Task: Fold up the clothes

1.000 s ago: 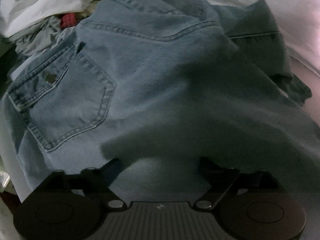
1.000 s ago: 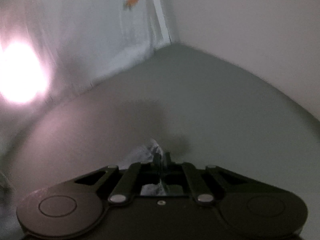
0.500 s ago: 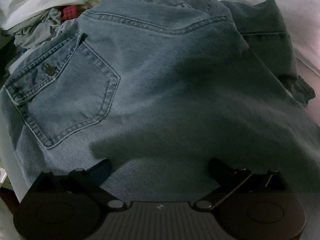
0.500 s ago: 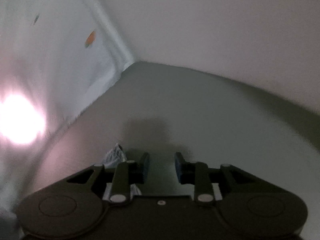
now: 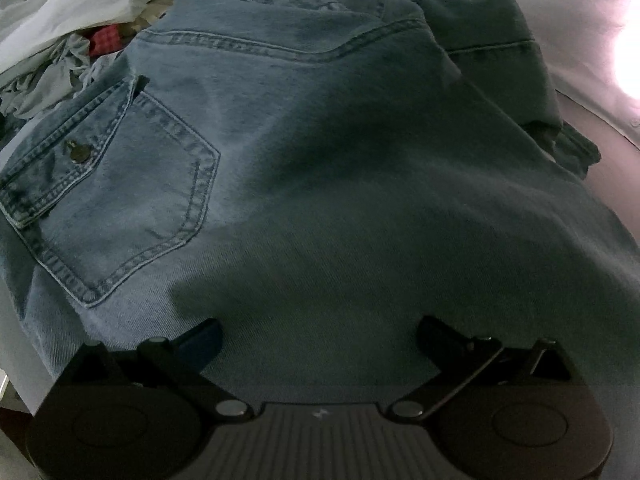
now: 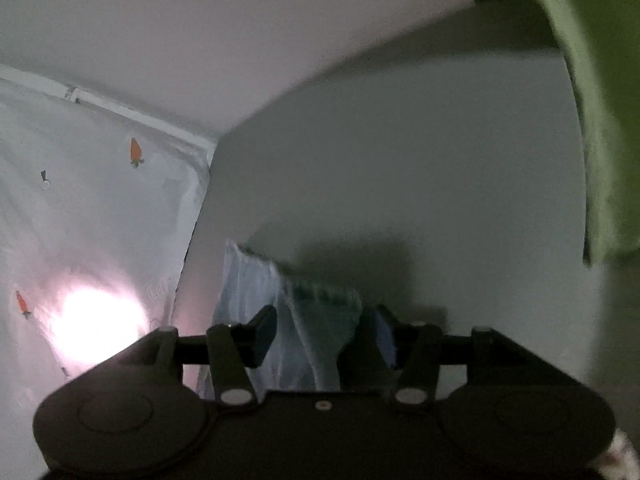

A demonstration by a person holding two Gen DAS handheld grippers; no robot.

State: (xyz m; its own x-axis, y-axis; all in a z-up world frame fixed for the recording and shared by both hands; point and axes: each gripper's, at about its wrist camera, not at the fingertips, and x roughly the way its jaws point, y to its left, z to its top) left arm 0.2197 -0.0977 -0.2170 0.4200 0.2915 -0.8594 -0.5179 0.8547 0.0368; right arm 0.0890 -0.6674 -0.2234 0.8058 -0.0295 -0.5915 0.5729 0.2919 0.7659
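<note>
On the bed surface: a light-blue denim shirt [image 5: 320, 168] lies spread across the pale bedding [image 5: 592, 16], a buttoned chest pocket [image 5: 120, 208] facing up, so the panel is flat enough to crease.
Folded part: a darker denim section [image 5: 500, 48] lies doubled at the far right of the shirt; which part of the garment it is cannot be told.
Left gripper [image 5: 320, 332]: fingers spread wide apart, holding nothing, poised low over the near edge of the denim; judged ready to press or pinch the fabric.
Right gripper [image 6: 326, 332]: fingers apart, aimed at a wall corner; a pale blue fabric edge [image 6: 280, 300] stands between the fingers without being clamped.
Unsorted pile: white, grey and red crumpled garments [image 5: 80, 32] lie beside the shirt, far left.
Green cloth [image 6: 592, 120]: hangs at the upper right of the right wrist view.
Writing and brands: none legible; the bedding carries orange carrot prints [image 6: 136, 152], and the left gripper body bears a small unreadable mark [image 5: 320, 414].
Task stage: shirt partly folded or mid-arrangement; not settled.
</note>
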